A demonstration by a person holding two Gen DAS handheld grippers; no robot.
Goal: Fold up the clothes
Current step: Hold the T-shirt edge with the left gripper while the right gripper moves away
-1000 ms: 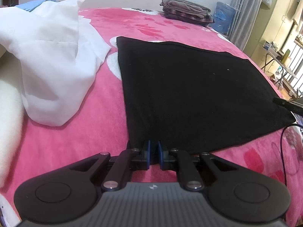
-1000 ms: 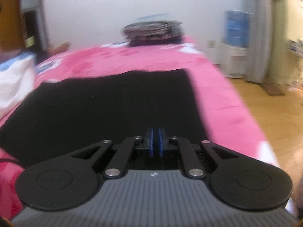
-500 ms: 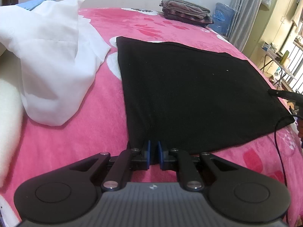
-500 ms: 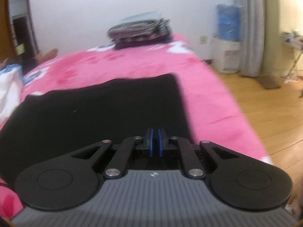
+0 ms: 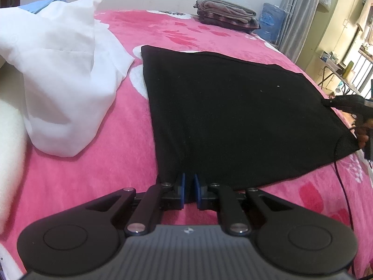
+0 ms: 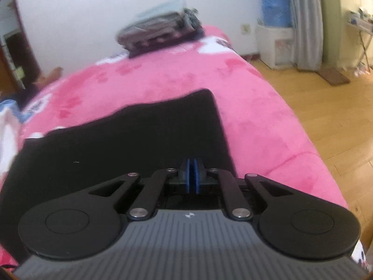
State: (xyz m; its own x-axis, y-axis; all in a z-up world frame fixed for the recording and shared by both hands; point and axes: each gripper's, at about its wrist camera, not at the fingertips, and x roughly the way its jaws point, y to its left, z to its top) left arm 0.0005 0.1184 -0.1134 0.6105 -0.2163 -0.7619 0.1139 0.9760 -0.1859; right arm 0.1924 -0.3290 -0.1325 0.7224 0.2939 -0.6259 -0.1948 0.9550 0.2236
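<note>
Pink fleece bedding (image 5: pixel 121 154) is carrying the black garment (image 5: pixel 233 116), which is lying flat as a smooth, already-doubled rectangle. I am pinching its near edge with the left gripper (image 5: pixel 189 186), and I am clamping the right gripper (image 6: pixel 192 177) on its other near corner. I am judging a fold in hand: both corners need lifting together toward the far edge.

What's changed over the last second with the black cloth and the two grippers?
The right gripper, shut on the black cloth, has lifted its corner off the pink blanket. The left gripper stays clamped on the near edge; the white garment hasn't moved.
</note>
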